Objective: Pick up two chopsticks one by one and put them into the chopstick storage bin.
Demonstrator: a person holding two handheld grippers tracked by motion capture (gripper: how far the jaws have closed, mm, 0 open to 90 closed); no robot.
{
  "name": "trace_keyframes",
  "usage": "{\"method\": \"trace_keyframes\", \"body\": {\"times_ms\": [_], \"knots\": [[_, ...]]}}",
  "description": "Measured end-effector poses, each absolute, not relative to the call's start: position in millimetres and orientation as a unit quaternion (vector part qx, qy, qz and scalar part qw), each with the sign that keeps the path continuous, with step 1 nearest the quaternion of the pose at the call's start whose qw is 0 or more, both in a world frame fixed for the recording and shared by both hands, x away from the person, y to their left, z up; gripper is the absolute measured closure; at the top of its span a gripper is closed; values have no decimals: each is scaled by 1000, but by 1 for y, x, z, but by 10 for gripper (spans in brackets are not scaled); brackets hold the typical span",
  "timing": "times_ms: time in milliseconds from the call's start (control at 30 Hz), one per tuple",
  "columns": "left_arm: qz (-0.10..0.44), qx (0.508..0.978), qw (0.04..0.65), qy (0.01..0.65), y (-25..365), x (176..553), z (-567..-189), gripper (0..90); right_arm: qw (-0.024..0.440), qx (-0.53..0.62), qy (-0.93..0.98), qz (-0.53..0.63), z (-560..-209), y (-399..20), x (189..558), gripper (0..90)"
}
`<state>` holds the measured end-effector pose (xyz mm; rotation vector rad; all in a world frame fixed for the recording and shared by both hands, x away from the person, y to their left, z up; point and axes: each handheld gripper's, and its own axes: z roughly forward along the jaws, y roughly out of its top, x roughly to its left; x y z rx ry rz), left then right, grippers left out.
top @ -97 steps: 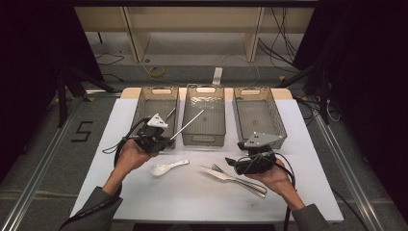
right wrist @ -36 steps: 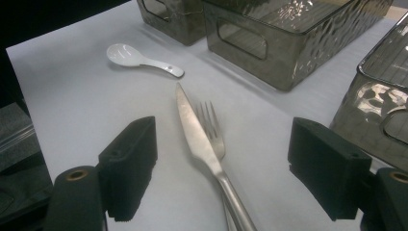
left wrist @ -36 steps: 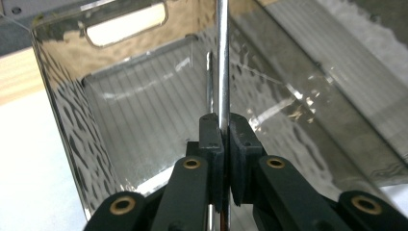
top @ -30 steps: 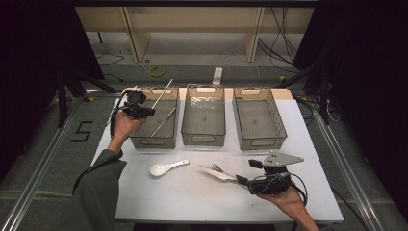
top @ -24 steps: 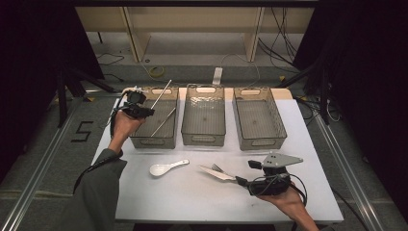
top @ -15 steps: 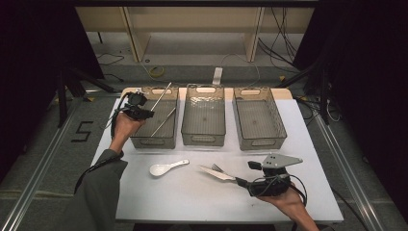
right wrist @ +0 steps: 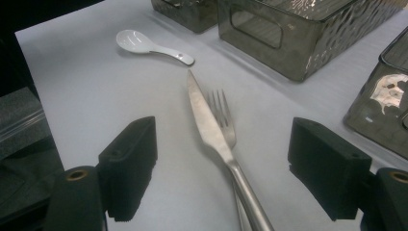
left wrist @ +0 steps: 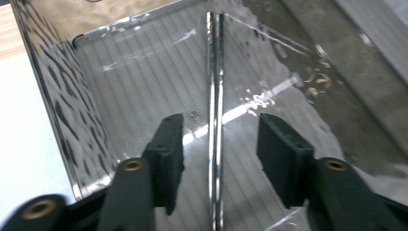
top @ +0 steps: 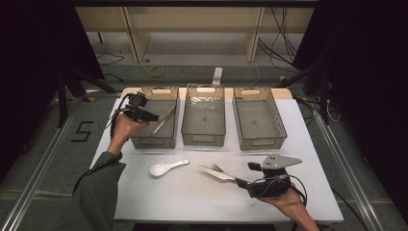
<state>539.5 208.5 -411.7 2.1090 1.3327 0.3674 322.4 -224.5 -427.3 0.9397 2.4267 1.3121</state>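
Note:
A pair of metal chopsticks (top: 163, 120) lies in the left smoky-clear bin (top: 144, 142). My left gripper (top: 151, 116) hovers over that bin. Its jaws have just been opening. In the left gripper view the chopsticks (left wrist: 215, 120) run between the parted pads (left wrist: 169, 144) without touching them. My right gripper (top: 239, 182) rests low at the table's front right, open. A knife (right wrist: 207, 125) and a fork (right wrist: 222, 111) lie on the table between its wide jaws, untouched. A white spoon (top: 166, 168) lies left of them.
A middle bin (top: 203, 140) and a right bin (top: 260, 143) stand in a row with the left one at the back of the white table (top: 183, 202). A cable trails from the left gripper over the table's left edge.
The chopsticks stuck up from the shut left gripper above the left bin; now the jaws have parted and the chopsticks lie down in the bin. The right gripper has not moved.

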Motion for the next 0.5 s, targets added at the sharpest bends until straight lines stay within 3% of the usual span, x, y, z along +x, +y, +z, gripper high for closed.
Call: {"method": "trace_keyframes", "body": {"times_ms": [267,500], "knots": [[122,796,362,470,201,502,-402,349,114,323,825,450,-428,-225,322,264],[133,827,341,427,183,485,-398,294,114,322,826,449,-428,-223,321,265]]}}
